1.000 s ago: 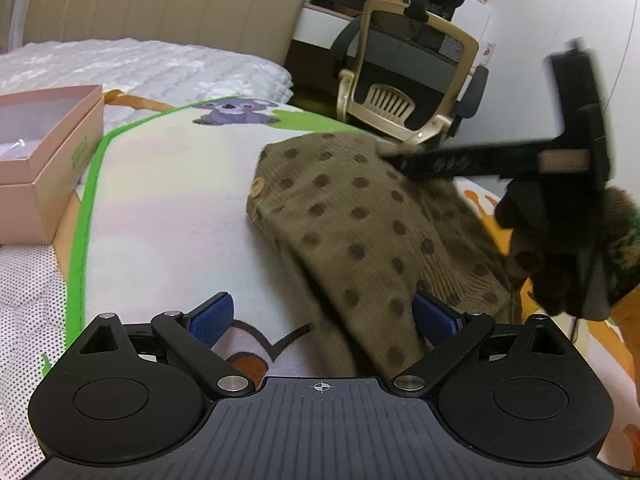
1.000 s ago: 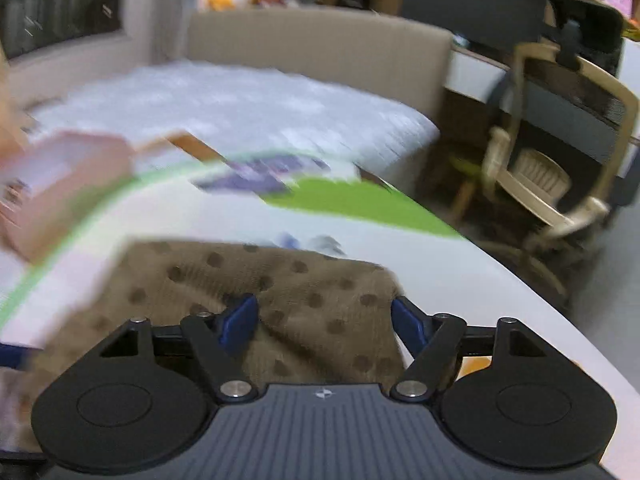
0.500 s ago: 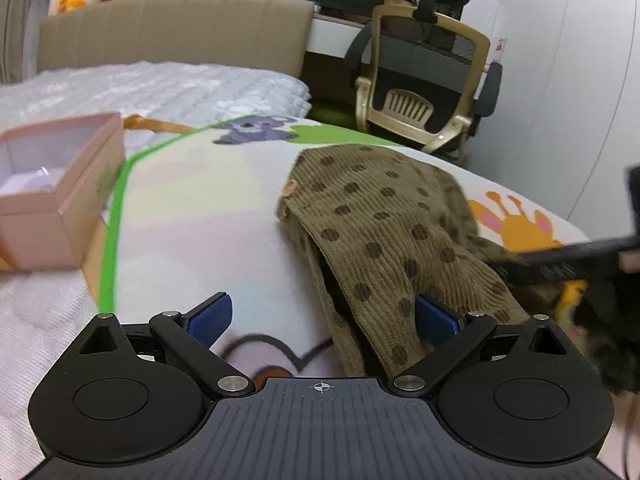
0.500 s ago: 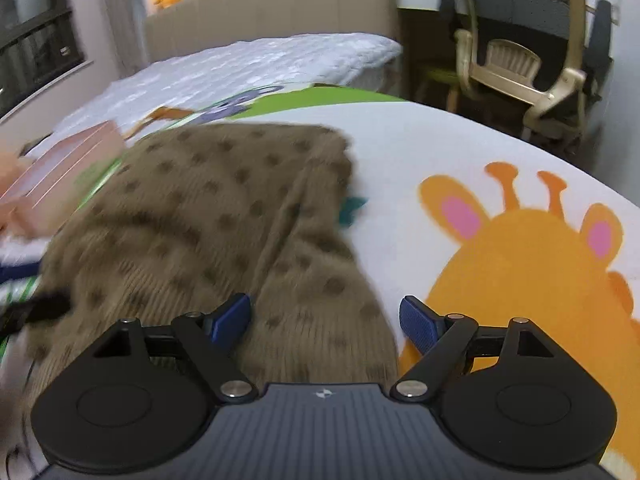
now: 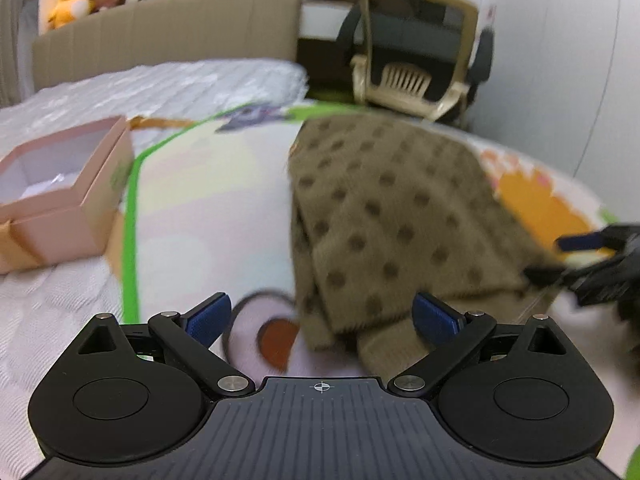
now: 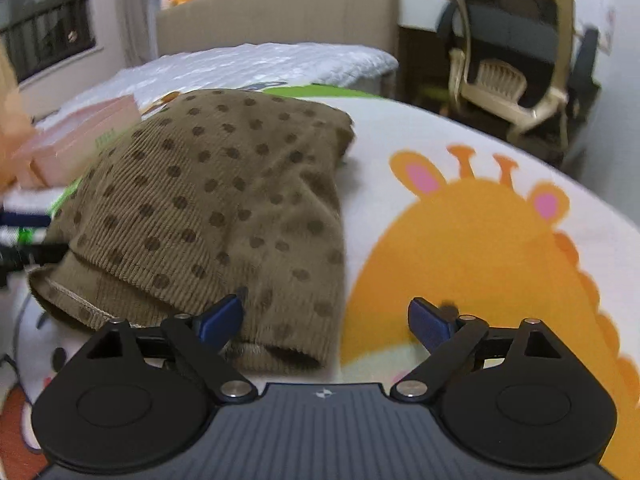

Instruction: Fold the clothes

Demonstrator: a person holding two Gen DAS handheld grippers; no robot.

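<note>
A brown corduroy garment with dark dots [image 5: 392,216] lies folded in layers on a cartoon play mat [image 5: 208,216]. It also shows in the right wrist view [image 6: 224,204]. My left gripper [image 5: 322,316] is open and empty, just in front of the garment's near edge. My right gripper [image 6: 326,318] is open and empty, its left finger [image 6: 220,316] over the garment's near right corner. The right gripper's fingers [image 5: 580,242] show at the right edge of the left wrist view, beside the garment.
An open pink box [image 5: 68,196] sits at the mat's left edge. The mat lies on a bed with a white quilt [image 5: 160,84] and a beige headboard [image 5: 168,36]. A beige and black office chair [image 5: 416,52] stands beyond the bed. An orange giraffe print [image 6: 480,248] fills the mat's right side.
The right gripper has let the garment down and drawn back to its near right corner. The garment now lies flat and folded. My left gripper has pulled back a little.
</note>
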